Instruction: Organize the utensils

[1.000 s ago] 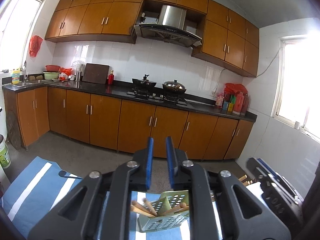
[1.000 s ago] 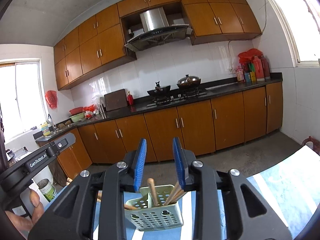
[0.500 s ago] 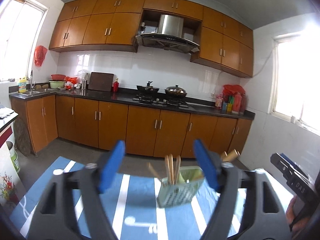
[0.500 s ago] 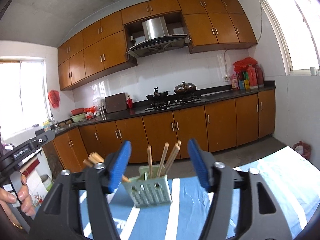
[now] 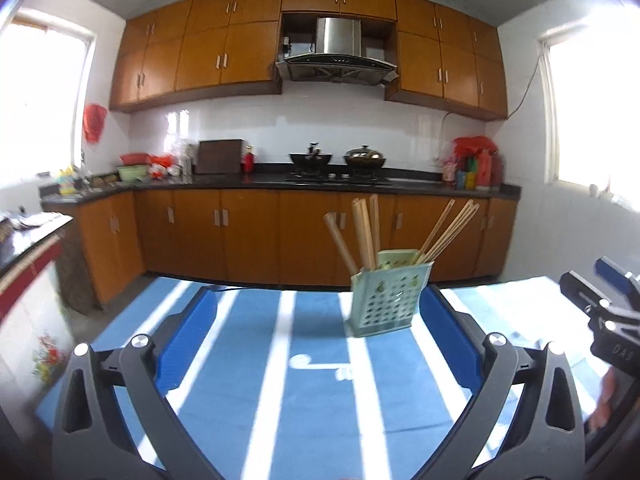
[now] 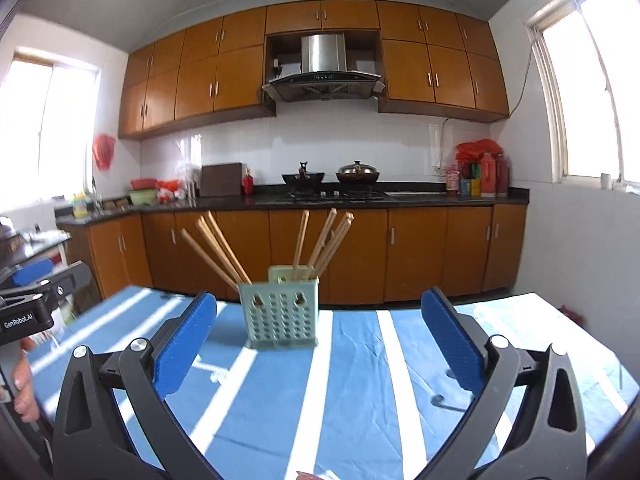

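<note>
A pale green perforated utensil holder [image 5: 390, 298] [image 6: 280, 314] stands upright on a blue and white striped cloth [image 5: 312, 408] [image 6: 360, 392]. Several wooden chopsticks [image 5: 362, 236] [image 6: 320, 244] stick out of its top, fanned to both sides. My left gripper [image 5: 320, 304] is back from the holder, which shows just inside its right finger, farther off. Its jaws are opening wide with nothing between the pads. My right gripper [image 6: 320, 300] faces the holder from a short way back, jaws likewise opening and empty.
The right gripper [image 5: 612, 312] shows at the right edge of the left wrist view. The left gripper [image 6: 36, 300] and a hand [image 6: 24, 384] show at the left edge of the right wrist view. A small dark hooked shape [image 6: 442, 402] lies on the cloth. Kitchen cabinets [image 6: 360, 256] stand behind.
Both grippers have gone from nearly shut to wide open and drawn back and down from the holder. The holder now stands clear ahead on the cloth, with more cloth showing.
</note>
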`<state>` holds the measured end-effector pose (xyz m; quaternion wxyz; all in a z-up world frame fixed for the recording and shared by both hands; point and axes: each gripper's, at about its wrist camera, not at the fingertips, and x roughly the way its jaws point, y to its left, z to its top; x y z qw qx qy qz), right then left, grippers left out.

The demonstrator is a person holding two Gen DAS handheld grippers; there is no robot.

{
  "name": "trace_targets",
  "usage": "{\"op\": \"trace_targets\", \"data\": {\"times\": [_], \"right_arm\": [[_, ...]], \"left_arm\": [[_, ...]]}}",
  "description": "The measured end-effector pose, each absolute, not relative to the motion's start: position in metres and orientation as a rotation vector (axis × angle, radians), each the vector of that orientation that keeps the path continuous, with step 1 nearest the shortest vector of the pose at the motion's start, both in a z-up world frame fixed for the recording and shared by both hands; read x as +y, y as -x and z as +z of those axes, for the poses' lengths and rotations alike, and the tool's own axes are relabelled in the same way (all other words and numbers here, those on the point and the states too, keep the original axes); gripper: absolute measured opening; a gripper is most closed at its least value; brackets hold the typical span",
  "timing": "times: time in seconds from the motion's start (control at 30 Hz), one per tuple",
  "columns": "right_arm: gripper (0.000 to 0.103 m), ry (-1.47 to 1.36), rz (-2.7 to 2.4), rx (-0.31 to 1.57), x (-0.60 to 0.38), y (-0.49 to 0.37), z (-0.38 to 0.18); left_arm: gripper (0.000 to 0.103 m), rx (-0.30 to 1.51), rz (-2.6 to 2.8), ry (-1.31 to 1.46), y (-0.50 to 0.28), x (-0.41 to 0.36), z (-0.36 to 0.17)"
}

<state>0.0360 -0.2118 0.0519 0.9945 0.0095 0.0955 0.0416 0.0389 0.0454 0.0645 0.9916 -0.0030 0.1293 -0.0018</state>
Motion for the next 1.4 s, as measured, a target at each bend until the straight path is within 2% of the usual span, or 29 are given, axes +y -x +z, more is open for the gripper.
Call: {"op": "trace_targets", "data": {"times": [0.5, 1.4], "right_arm": [[0.101, 0.031, 0.054, 0.252, -0.202, -0.02, 0.008], [0.101, -0.022, 0.05, 0.355, -0.209, -0.022, -0.016]], "left_arm": [[0.099, 0.308, 0.003, -0.045, -0.016, 0.037, 0.011], [0.099, 0.362, -0.007, -0.013, -0.018, 0.034, -0.014]]}}
